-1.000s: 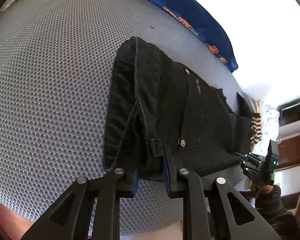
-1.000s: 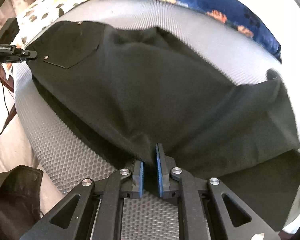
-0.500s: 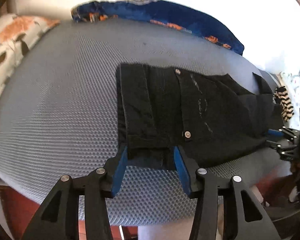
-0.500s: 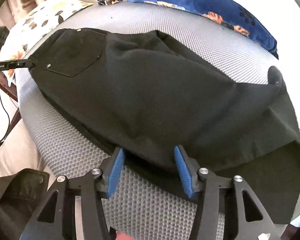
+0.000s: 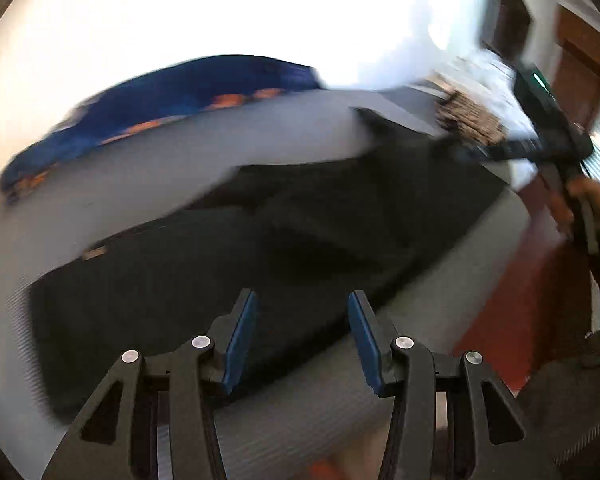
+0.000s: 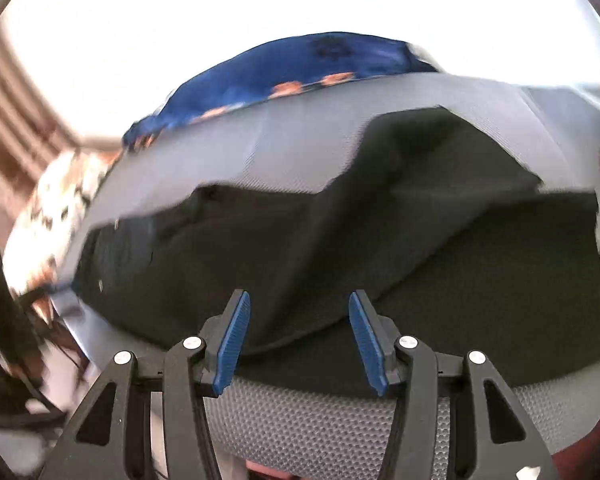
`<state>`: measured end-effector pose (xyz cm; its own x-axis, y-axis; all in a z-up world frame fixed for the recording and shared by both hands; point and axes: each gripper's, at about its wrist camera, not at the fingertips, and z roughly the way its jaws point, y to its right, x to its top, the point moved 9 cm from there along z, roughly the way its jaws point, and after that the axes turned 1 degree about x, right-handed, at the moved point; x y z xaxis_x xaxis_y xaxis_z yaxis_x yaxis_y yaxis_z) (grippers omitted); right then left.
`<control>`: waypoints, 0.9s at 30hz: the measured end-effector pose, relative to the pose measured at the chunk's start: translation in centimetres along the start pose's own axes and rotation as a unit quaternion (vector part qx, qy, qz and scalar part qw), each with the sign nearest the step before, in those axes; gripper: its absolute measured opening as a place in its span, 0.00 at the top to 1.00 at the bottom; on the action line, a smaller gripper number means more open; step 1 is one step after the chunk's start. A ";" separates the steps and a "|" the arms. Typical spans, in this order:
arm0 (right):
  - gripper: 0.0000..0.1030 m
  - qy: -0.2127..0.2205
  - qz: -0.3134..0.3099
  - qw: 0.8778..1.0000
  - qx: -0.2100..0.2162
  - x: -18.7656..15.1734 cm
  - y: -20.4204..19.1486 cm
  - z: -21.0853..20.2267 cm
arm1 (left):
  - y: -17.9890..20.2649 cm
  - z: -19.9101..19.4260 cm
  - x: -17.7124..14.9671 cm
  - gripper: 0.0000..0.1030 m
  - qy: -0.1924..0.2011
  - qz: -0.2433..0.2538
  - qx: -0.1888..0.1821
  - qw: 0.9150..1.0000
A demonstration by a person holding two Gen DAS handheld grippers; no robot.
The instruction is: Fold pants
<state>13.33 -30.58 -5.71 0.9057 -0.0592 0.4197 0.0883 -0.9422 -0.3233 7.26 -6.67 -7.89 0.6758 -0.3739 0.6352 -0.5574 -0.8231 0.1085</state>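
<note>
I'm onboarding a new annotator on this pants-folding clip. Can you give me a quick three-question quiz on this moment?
1. True or false: the left gripper is clamped on the black pants.
2. What do the pants lie on: A) wooden floor, B) grey mesh pad, C) blue blanket?
3. Fill in: the jaws of the right gripper stand ____.

Key: 1 false, its jaws are apart with no cloth pinched. 2 B. 3 open.

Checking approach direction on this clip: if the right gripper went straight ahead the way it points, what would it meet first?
Most likely the black pants: the open right gripper points at their near folded edge on the grey mesh surface. The frame is blurred, so depth is uncertain.
</note>
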 end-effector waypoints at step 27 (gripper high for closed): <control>0.61 0.032 0.244 0.969 -0.014 7.1 19.0 2.5 | 10.1 12.4 3.0 0.83 -0.065 0.026 -0.110 0.991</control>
<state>22.43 -48.05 -11.00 0.8090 -0.5192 0.2756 -0.3555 -0.8056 -0.4740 9.64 -21.42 -14.34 0.6922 -0.4771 0.5415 -0.6751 -0.6932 0.2522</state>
